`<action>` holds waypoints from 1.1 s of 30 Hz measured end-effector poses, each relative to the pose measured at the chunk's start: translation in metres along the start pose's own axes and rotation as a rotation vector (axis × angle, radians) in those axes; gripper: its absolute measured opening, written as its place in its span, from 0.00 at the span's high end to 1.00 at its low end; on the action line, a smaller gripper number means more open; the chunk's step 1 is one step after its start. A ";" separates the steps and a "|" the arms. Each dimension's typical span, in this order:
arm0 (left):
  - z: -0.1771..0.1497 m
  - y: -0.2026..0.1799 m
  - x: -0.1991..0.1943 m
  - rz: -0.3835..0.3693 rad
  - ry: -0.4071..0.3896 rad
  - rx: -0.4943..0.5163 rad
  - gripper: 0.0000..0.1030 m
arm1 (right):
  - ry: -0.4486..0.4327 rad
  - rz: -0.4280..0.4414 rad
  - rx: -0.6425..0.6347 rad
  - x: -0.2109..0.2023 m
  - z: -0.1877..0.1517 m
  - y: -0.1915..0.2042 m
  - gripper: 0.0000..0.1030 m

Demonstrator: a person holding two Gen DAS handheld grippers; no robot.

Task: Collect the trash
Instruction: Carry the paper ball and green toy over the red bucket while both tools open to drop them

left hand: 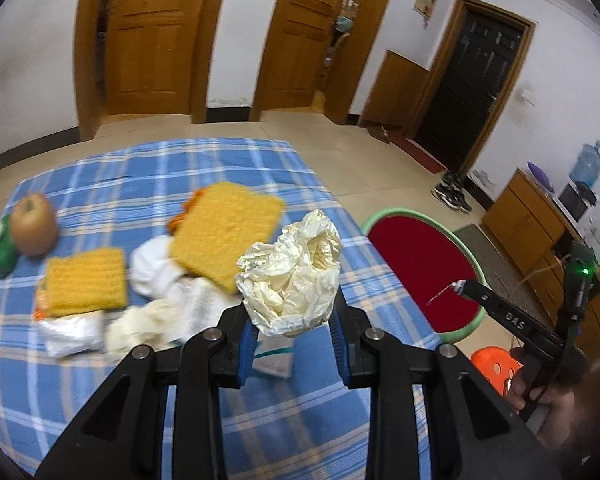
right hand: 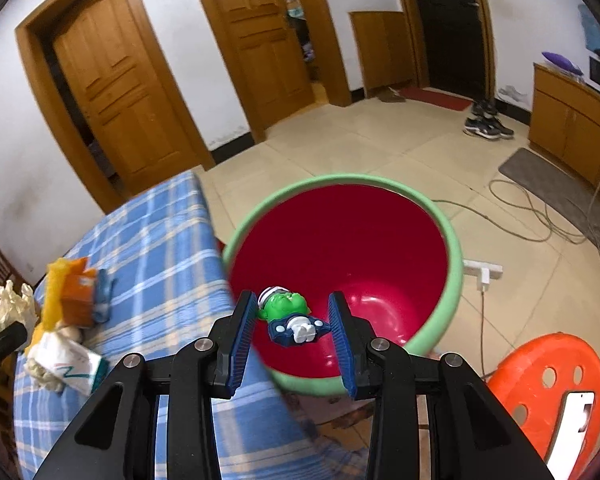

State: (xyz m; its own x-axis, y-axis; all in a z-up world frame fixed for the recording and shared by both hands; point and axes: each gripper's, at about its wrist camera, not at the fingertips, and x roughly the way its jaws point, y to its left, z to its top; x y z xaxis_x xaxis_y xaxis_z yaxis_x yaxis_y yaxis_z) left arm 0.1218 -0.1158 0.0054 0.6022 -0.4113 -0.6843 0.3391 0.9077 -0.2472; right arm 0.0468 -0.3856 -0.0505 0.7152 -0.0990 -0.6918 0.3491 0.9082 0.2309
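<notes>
Lying crosswise between gripper (right hand: 293, 322) fingers: toy figure (right hand: 290, 316)

crinkled glossy wrapper (left hand: 296, 276); smooth plastic bin (right hand: 454, 256)

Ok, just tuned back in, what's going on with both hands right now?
A person is clearing trash off the blue plaid table, one tool in each hand. The left tool is shut on a crumpled cream wrapper, held above the table. The right tool grips a small green figure toy over the red bin with a green rim, which stands on the floor beside the table. Yellow sponge cloths, white wrappers and an apple still lie on the cloth.
</notes>
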 end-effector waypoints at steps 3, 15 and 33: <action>0.002 -0.014 0.011 -0.017 0.020 0.027 0.69 | 0.014 -0.014 0.023 0.009 0.000 -0.010 0.63; 0.007 -0.058 0.050 -0.074 0.078 0.124 0.69 | -0.013 -0.008 0.066 0.001 0.007 -0.030 0.63; 0.005 -0.123 0.120 -0.144 0.179 0.241 0.68 | -0.083 -0.038 0.139 -0.037 0.008 -0.053 0.62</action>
State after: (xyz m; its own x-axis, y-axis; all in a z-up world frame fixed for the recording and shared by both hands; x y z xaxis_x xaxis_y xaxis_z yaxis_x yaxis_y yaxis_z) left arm 0.1558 -0.2774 -0.0430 0.4065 -0.4937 -0.7688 0.5854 0.7868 -0.1957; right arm 0.0070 -0.4334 -0.0317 0.7456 -0.1705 -0.6442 0.4531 0.8386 0.3025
